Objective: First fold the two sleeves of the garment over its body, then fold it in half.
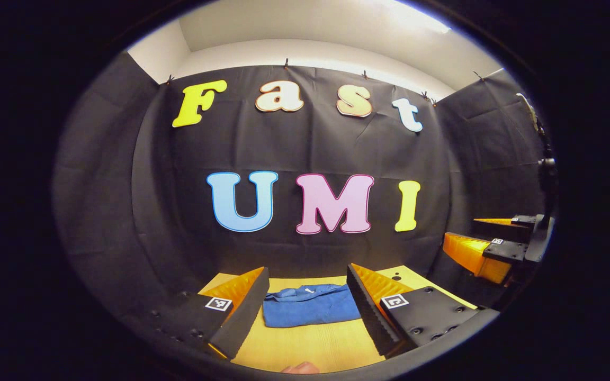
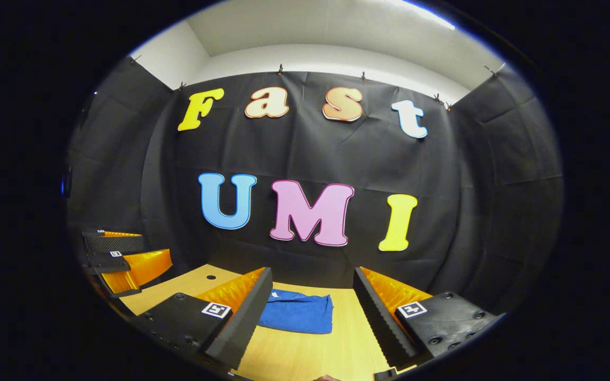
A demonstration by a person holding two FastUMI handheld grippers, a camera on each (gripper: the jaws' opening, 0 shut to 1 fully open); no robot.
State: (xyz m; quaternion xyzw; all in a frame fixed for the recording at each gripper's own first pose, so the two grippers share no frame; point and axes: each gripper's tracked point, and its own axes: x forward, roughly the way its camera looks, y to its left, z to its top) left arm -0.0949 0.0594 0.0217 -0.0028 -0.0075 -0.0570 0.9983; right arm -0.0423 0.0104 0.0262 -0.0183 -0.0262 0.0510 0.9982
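Left tongs [image 1: 307, 304] apart, empty, raised above the table [image 1: 315, 344]. Right tongs [image 2: 313, 312] same. Folded blue garment [image 1: 309, 306] flat on the table, just beyond and between each pair's fingers, touching neither.

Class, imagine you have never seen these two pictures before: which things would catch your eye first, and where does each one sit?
The eye goes first to the blue garment, lying as a compact folded bundle on the pale wooden table, far from either tool. Next come the left tool and the right tool, each open, with its two ridged fingers framing the garment from above the table's near edge. In the left gripper view, the right tool hovers at the right edge.
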